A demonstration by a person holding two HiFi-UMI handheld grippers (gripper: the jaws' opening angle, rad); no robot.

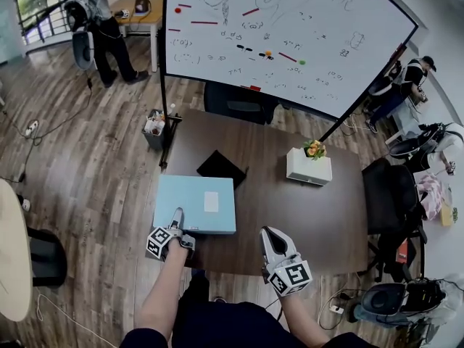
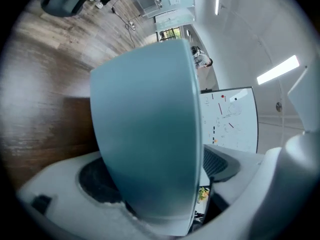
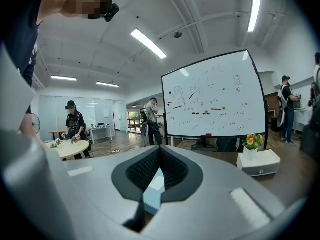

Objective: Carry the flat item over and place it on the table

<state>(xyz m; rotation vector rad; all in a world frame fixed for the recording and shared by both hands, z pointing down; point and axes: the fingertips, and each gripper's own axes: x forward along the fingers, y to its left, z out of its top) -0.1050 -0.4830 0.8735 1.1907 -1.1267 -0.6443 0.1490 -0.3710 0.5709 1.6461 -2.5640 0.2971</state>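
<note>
The flat item (image 1: 196, 203) is a light blue folder with a white label, lying flat on the left part of the dark table (image 1: 290, 223). My left gripper (image 1: 176, 216) is at the folder's near edge. In the left gripper view the folder (image 2: 145, 134) stands between the jaws and fills the middle. One pad (image 2: 222, 165) stands apart from it, with the room showing through the gap, so the left gripper is open. My right gripper (image 1: 270, 232) hovers over the table's near edge, right of the folder, shut and empty, its pads (image 3: 175, 169) meeting at the tips.
A white box with flowers (image 1: 308, 167) and a black flat thing (image 1: 221, 167) lie farther back on the table. Behind stands a whiteboard (image 1: 290, 35). Office chairs (image 1: 384, 194) are at the right, a round table (image 1: 11, 252) at the left, and people stand around the room.
</note>
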